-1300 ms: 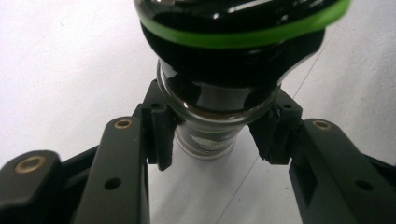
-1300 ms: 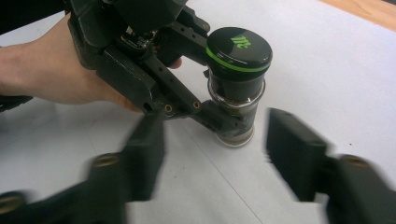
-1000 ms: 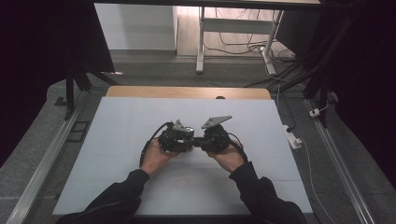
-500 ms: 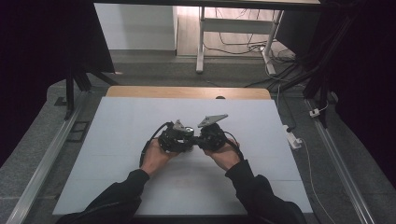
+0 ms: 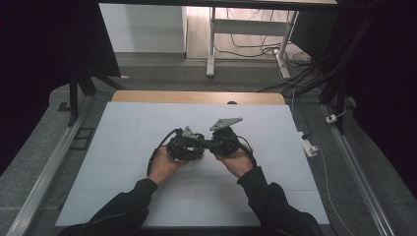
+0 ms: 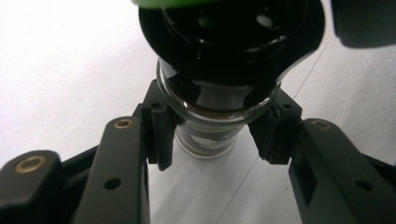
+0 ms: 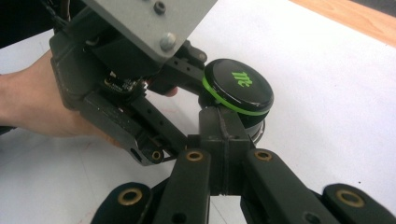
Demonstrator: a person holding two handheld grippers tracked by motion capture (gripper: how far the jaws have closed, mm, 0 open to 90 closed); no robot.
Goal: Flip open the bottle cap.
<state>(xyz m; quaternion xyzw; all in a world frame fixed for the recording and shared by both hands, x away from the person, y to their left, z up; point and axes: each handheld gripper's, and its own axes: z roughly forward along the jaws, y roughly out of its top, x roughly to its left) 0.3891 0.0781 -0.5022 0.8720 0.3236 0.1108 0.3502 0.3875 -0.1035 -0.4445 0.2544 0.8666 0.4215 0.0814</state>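
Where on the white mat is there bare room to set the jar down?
The white mat is bare left of the left gripper, right of the right gripper, and beyond both up to the wooden strip. It is crowded mid-mat, where both grippers meet at the glass jar and its black lid.

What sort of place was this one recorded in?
Probably a lab or workshop recording station: a white table flanked by metal rails, dark curtains, and loose cables on the floor beyond.
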